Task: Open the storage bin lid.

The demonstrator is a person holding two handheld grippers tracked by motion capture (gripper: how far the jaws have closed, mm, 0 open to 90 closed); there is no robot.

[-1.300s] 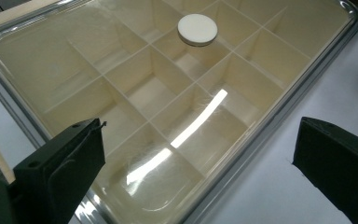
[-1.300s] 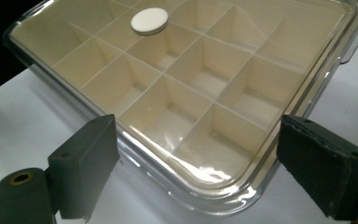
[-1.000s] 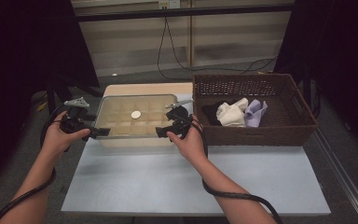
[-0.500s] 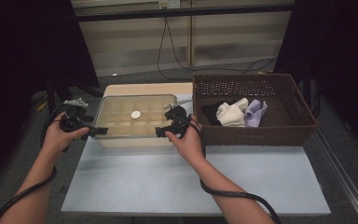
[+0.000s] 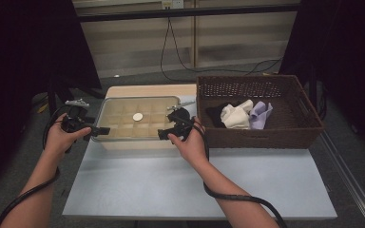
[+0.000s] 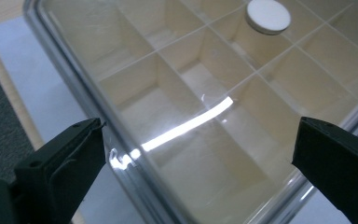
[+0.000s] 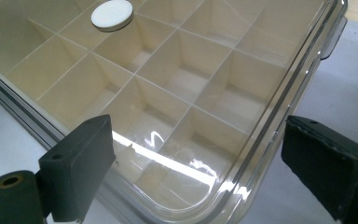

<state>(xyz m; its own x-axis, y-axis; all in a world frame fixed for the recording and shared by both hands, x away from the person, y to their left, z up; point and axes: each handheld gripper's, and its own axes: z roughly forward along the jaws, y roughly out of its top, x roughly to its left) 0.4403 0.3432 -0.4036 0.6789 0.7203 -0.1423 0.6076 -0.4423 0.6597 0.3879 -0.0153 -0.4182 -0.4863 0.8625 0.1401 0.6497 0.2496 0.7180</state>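
Clear plastic lid sits on a pale divided box at the far left of the table, w/ the wicker basket of cloths just right of it. High view: left gripper is at the box's near-left corner, right gripper at its near-right corner, each in a hand; can't tell jaw gap from up here. Left gripper view: jaws spread wide, straddling the lid's rounded corner rim, not pinching yet; white round knob sits farther in on the lid. Right gripper view: jaws also wide apart over the other near corner, nothing clamped; same knob is at the far left. Judgement: lid looks stiff, light, glossy, so prob. slippery for the pads and may flex or tip if lifted one-sided. Best hold is the raised rim at both near corners, evenly, or the knob for a one-gripper lift.
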